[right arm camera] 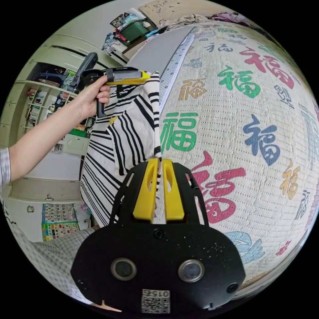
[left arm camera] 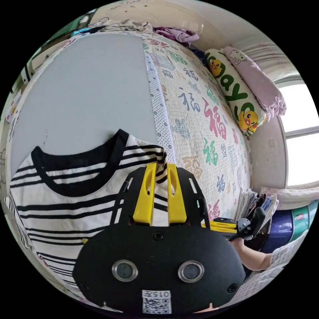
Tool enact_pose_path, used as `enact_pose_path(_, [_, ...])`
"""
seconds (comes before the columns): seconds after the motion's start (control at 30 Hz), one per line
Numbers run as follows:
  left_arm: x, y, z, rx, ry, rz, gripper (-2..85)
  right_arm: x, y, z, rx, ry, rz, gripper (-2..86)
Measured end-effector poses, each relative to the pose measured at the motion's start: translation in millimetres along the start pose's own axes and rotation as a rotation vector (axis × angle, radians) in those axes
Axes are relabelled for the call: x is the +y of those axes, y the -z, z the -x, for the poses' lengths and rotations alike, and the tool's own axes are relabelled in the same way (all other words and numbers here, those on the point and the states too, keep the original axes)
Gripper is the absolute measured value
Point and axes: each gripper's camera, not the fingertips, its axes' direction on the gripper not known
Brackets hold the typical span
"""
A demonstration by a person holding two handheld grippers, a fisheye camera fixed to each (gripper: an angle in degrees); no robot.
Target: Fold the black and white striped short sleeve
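Note:
The black and white striped short sleeve shirt has a black collar and is lifted off the bed. My left gripper is shut on a bunched fold of its shoulder between the yellow jaws. In the right gripper view the shirt hangs in the air, and my right gripper is shut on its edge. The left gripper, held in a person's hand, pinches the shirt's top corner there. The right gripper shows low on the right of the left gripper view.
A grey sheet and a cream mat with coloured characters cover the bed. Pillows lie by the window. Shelves and cupboards stand beyond the bed. A person's forearm reaches across.

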Motion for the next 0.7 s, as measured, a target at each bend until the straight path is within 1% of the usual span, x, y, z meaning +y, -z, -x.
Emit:
enact_pose_path(0.1, [36, 36, 21, -0.042, 0.031, -0.046, 5.6, -7, 0, 28, -0.06, 0.061, -0.023, 5.0])
enact_pose_path(0.2, [76, 57, 44, -0.112, 0.075, 0.006, 5.6, -18, -18, 67, -0.117, 0.152, 0.015, 5.3])
enact_pose_path(0.3, [111, 62, 63, -0.129, 0.132, 0.053, 5.5, -24, -50, 104, -0.091, 0.217, 0.105, 5.3])
enact_pose_path(0.37, [123, 58, 73, -0.117, 0.16, 0.071, 5.4, -25, -68, 118, -0.07, 0.208, 0.138, 5.0])
enact_pose_path(0.47, [135, 47, 85, -0.182, 0.165, 0.106, 4.7, -24, -92, 135, 0.008, 0.174, 0.179, 3.3])
enact_pose_path(0.5, [139, 48, 88, -0.195, 0.142, 0.075, 4.4, -23, -102, 142, 0.061, 0.173, 0.195, 2.2])
enact_pose_path(0.57, [144, 51, 92, -0.202, 0.131, 0.059, 4.3, -24, -107, 157, 0.113, 0.193, 0.16, 1.4])
enact_pose_path(0.7, [161, 54, 90, -0.301, 0.007, -0.021, 5.2, -33, -130, 197, 0.277, 0.214, 0.165, 0.6])
